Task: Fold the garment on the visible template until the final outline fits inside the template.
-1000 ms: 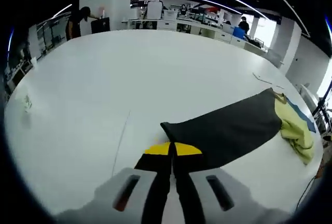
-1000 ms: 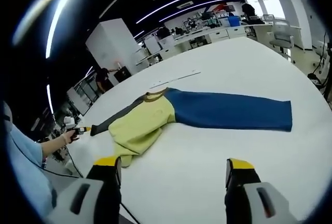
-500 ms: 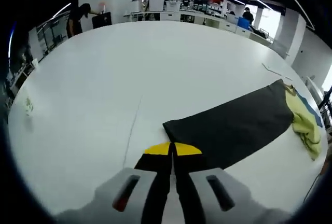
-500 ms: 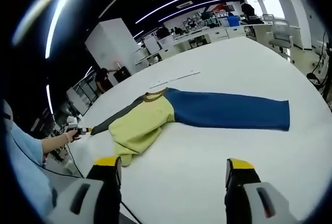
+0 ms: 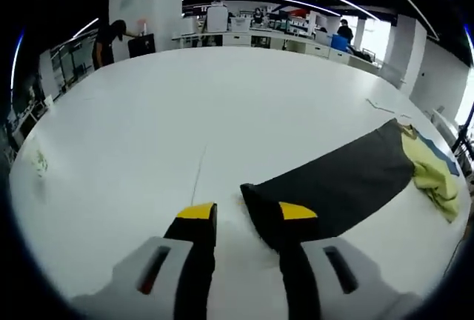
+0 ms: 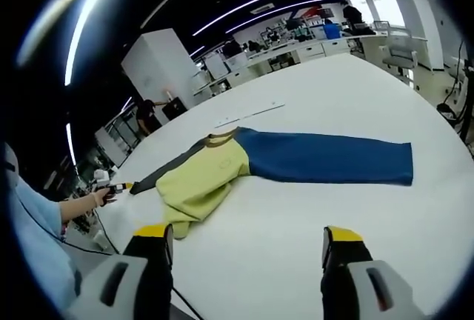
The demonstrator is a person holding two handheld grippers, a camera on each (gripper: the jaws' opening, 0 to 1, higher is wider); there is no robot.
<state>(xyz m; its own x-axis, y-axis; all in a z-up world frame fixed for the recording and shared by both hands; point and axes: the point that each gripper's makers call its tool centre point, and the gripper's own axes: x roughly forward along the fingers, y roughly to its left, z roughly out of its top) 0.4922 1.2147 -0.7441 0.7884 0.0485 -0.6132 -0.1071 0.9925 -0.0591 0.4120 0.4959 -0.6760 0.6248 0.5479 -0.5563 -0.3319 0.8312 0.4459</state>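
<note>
Garment [image 6: 222,168], unfolded: laid on the white counter [image 5: 148,112] with dark sleeve [image 5: 333,183] and blue sleeve [image 6: 326,158] spread wide, its dark cuff touching the parted left gripper [image 5: 243,212], well ahead of the parted, empty right gripper [image 6: 248,242]; folding judged barely begun.

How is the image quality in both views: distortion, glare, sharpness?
Left gripper view: strong fisheye bend, the table edge curves; even light, soft shadows; the dark sleeve is sharp, the left gripper slightly soft. Right gripper view: same bend, ceiling light strips streak brightly, windows at upper right blown out; the garment is clear, the right gripper near-blurred.
</note>
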